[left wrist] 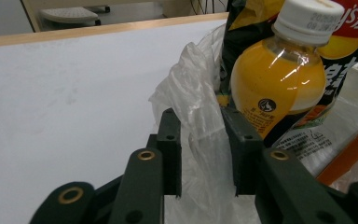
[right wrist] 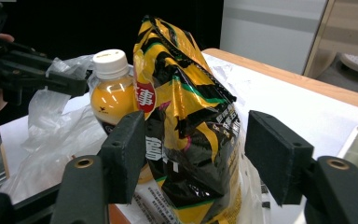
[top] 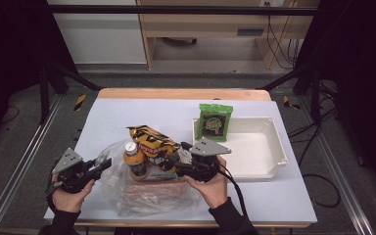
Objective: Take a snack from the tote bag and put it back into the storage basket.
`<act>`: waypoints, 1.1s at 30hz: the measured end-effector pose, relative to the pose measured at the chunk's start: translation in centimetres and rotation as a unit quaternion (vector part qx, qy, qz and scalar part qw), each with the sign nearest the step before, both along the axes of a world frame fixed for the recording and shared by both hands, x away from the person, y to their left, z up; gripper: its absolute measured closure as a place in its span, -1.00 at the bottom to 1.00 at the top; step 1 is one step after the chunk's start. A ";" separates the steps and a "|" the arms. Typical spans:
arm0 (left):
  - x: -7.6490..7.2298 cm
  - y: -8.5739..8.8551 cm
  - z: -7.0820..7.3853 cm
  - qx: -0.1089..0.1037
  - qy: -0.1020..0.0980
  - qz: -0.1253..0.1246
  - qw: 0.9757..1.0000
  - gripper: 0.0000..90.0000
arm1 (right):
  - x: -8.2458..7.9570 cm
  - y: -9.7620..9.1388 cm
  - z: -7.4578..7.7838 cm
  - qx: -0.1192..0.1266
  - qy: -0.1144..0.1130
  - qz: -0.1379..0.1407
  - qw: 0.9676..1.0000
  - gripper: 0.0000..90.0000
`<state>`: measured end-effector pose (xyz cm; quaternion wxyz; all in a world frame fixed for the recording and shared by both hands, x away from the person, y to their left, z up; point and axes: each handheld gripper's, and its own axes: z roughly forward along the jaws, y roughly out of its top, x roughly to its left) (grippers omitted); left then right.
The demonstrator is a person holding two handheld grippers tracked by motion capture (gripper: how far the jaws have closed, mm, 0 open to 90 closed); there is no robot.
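A clear plastic bag (top: 112, 176) lies at the table's front. In it stand an orange juice bottle (top: 136, 161) with a white cap and a black-and-yellow chip bag (top: 152, 139), over a flat pinkish pack (top: 154, 191). My left gripper (top: 105, 164) reaches the bag's left rim. In the left gripper view the film (left wrist: 191, 84) rises between the jaws of the left gripper (left wrist: 200, 121), which stand apart, with the bottle (left wrist: 275, 79) just behind. My right gripper (top: 174, 159) is open, and the right gripper (right wrist: 196, 126) straddles the chip bag (right wrist: 186, 116) without pressing it.
A white tray (top: 269, 147) sits at the right, with a green snack packet (top: 215, 121) leaning on its far left corner. The white table surface (top: 127, 112) stretches behind the bag. Dark frame posts flank the table.
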<state>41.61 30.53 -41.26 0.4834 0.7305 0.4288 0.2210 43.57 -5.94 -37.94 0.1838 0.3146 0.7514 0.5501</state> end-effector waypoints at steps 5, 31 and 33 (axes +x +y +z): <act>0.1 -0.2 -0.4 0.002 0.004 -0.002 1.000 0.68 | 0.8 0.9 -0.5 0.001 0.007 0.001 1.000 0.01; 0.2 -0.7 -1.0 0.013 0.006 -0.004 1.000 0.85 | 1.7 0.8 -0.6 0.007 0.009 -0.010 1.000 0.97; 0.2 -0.7 -1.0 0.012 0.005 -0.003 1.000 0.85 | 1.7 0.6 -0.4 0.011 0.008 -0.009 1.000 0.97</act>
